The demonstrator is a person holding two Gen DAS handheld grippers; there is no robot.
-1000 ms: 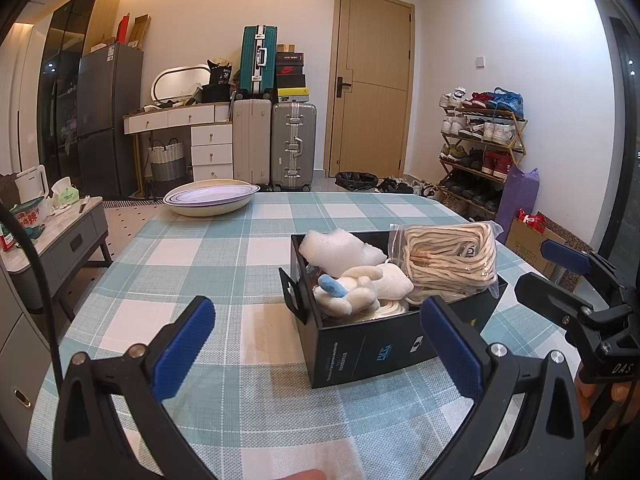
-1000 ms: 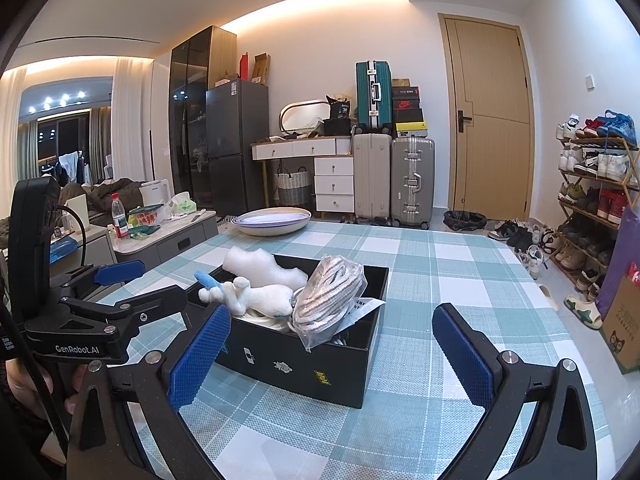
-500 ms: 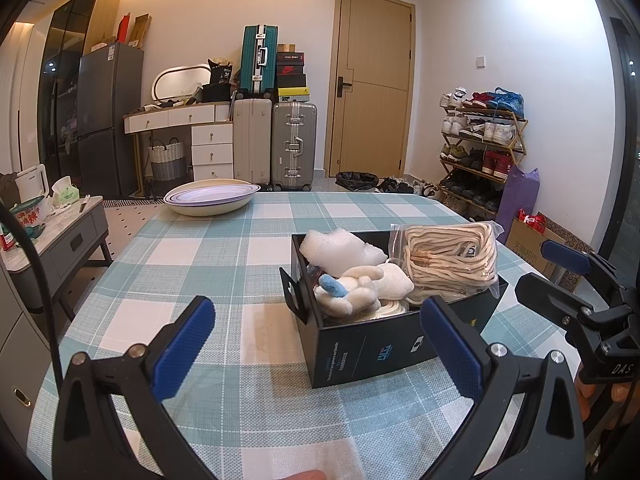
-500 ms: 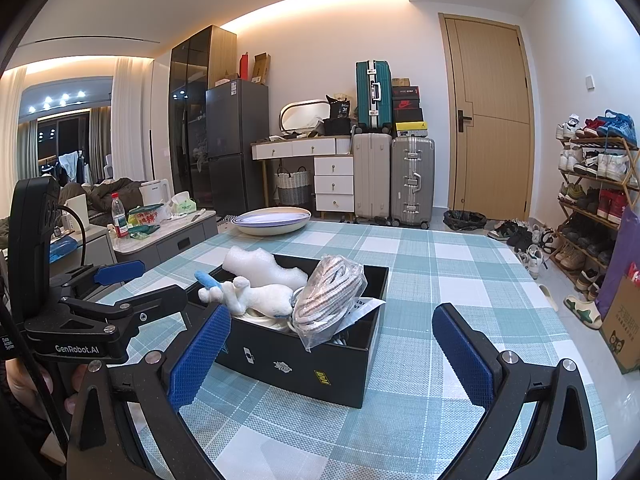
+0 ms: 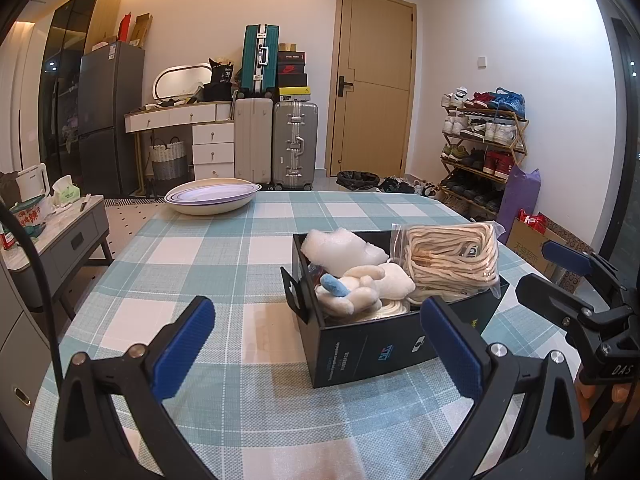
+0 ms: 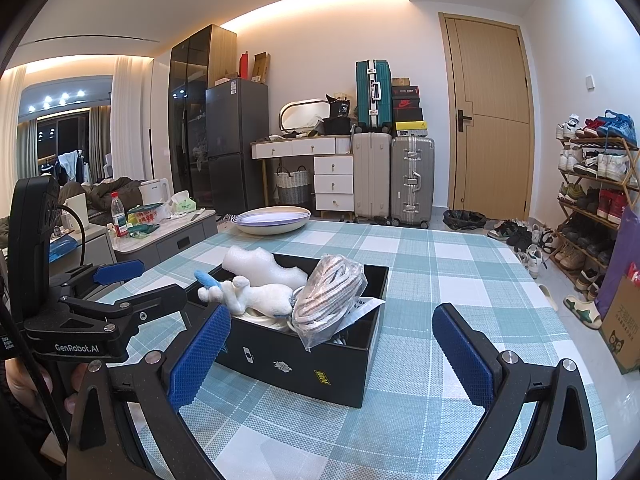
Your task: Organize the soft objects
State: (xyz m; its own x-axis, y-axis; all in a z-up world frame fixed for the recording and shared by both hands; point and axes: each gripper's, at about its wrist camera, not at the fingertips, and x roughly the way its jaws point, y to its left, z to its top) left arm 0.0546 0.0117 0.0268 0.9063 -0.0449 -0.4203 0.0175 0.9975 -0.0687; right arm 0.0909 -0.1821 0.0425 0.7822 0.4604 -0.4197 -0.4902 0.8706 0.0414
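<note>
A: From the left wrist, what stands around the black box (image 5: 384, 344)?

B: The checked tablecloth (image 5: 192, 264) under it, and a wide shallow bowl (image 5: 212, 198) well beyond it at the table's far edge. Nothing lies between the box and the left gripper (image 5: 316, 336), whose jaws are spread wide and empty. Right of the box, the right gripper (image 5: 560, 276) reaches in, also spread, holding nothing.

A: And inside the box?

B: One white foam piece (image 5: 340, 246) at the far left corner, one white plush toy (image 5: 360, 288) with a blue part in front of it, one clear bag of cream rope (image 5: 452, 260) at the right. Pale cord under the toy is mostly hidden.

A: The right wrist view?

B: The same box (image 6: 304, 356), straight ahead of the right gripper (image 6: 332, 344), jaws wide apart and empty. The left gripper (image 6: 136, 284) sits just left of the box, partly covering its corner, and is open too. Foam (image 6: 260, 268), toy (image 6: 256, 294) and rope bag (image 6: 328, 296) sit inside; the bowl (image 6: 272, 220) lies beyond. Two suitcases (image 6: 392, 180) stand behind, a third on top.
</note>
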